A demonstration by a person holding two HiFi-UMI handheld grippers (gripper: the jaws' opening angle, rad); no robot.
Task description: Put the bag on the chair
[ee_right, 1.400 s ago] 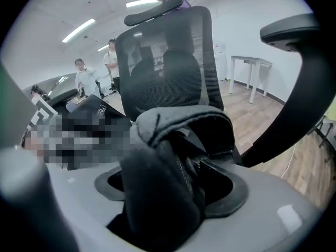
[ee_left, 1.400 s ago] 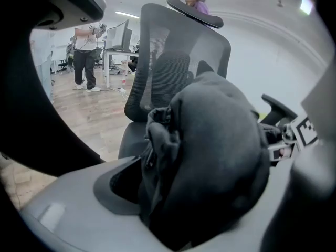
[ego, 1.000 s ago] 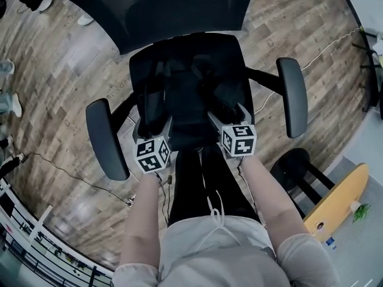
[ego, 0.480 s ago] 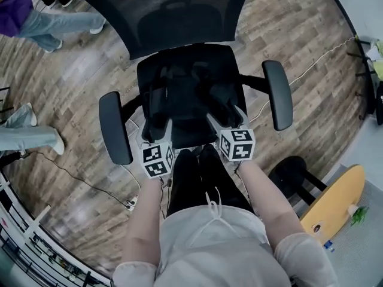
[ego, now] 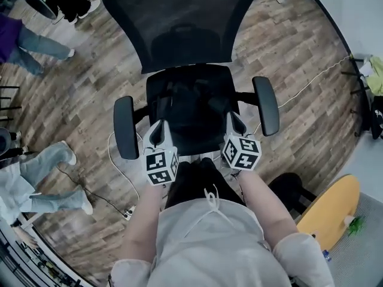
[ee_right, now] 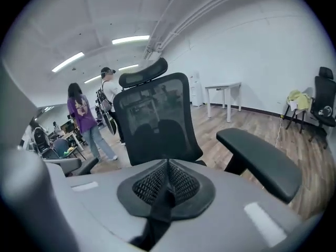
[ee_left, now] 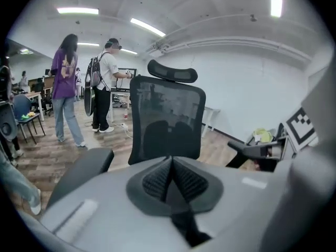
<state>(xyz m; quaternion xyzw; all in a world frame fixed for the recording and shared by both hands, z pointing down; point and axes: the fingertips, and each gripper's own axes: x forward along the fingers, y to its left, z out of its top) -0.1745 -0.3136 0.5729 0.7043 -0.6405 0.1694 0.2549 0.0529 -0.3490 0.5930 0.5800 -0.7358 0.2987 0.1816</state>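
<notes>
A black bag (ego: 191, 109) lies on the seat of the black mesh office chair (ego: 179, 23), dark against dark, so its outline is hard to tell. My left gripper (ego: 157, 126) hovers over the seat's front left and my right gripper (ego: 233, 120) over the front right, both above the bag and apart from it. Both have just been closing with nothing between them. In the left gripper view the left gripper (ee_left: 170, 164) is shut and points at the backrest (ee_left: 165, 119). In the right gripper view the right gripper (ee_right: 168, 167) is shut likewise, beside an armrest (ee_right: 260, 159).
The chair's armrests (ego: 124, 127) (ego: 266, 105) flank my grippers. People (ego: 36, 40) stand on the wooden floor at the left. A cable (ego: 96, 193) runs over the floor. A black stool (ego: 287, 187) and a yellow board (ego: 329, 211) are at the lower right.
Both grippers have lifted up off the seat and away from the bag, and their jaws have closed empty. The bag stays on the chair.
</notes>
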